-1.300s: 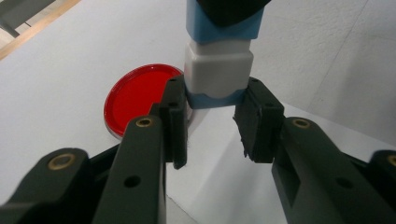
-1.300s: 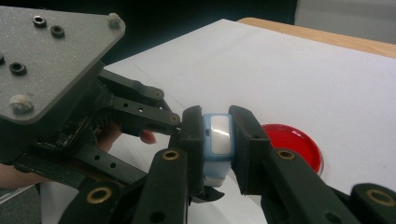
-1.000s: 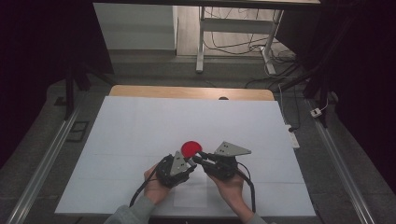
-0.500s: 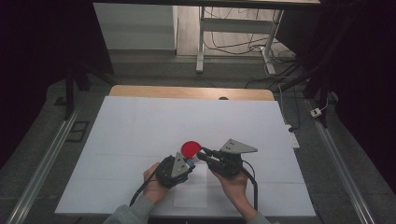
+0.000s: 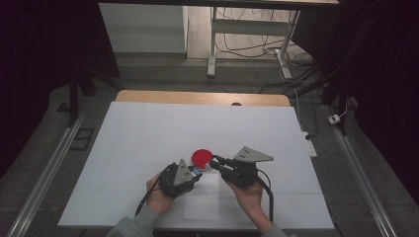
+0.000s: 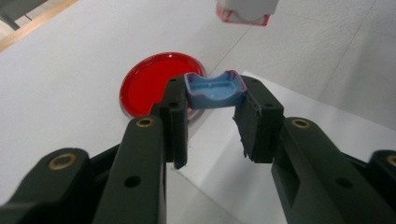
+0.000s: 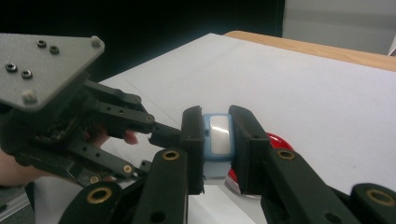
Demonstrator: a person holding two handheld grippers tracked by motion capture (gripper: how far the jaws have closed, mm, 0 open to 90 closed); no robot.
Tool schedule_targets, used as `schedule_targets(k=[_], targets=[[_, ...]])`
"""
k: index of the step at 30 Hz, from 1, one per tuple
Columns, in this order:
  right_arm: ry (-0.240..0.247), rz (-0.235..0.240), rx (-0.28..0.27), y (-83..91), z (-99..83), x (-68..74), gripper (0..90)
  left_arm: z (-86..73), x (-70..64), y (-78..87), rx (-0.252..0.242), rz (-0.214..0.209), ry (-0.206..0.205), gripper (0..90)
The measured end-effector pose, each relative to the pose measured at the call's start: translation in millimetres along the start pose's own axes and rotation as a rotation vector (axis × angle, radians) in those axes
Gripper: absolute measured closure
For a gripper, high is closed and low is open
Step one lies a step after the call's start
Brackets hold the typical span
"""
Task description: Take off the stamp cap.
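Near the red dish [image 5: 201,157], a blue cap [image 6: 214,88] is clamped by the left gripper [image 5: 196,171], while a blue-and-white box [image 7: 219,138] is clamped by the right gripper [image 5: 213,161]

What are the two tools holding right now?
Left tool: shut on a blue cap.
Right tool: shut on a small blue case.

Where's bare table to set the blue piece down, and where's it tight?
Free: the white table left of the red dish, the far stretch toward the wooden edge, and right of the right gripper. Crowded: beside the dish, where the left gripper holds the blue cap and the right the blue piece.
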State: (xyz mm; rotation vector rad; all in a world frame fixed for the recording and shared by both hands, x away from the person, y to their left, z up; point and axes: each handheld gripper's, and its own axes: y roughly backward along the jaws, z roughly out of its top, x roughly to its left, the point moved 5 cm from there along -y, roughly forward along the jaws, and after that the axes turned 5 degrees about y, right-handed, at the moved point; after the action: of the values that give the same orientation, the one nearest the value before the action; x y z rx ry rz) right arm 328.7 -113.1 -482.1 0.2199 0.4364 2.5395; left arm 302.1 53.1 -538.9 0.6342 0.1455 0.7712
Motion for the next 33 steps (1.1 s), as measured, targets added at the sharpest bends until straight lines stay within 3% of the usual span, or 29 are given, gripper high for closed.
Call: schedule_targets(k=[13,23,33], targets=[[-0.002,-0.006,-0.004,3.2,0.6,-4.0,75.3,-9.1,15.7,21.4,-0.014,-0.026,0.055,65.4],[-0.001,-0.022,-0.009,4.7,-0.2,-7.2,75.3,-16.7,27.1,40.5,-0.03,-0.034,0.065,65.4],[-0.007,-0.032,-0.012,7.0,-0.1,-10.7,75.3,-36.9,42.8,66.1,-0.033,-0.007,0.099,65.4]])
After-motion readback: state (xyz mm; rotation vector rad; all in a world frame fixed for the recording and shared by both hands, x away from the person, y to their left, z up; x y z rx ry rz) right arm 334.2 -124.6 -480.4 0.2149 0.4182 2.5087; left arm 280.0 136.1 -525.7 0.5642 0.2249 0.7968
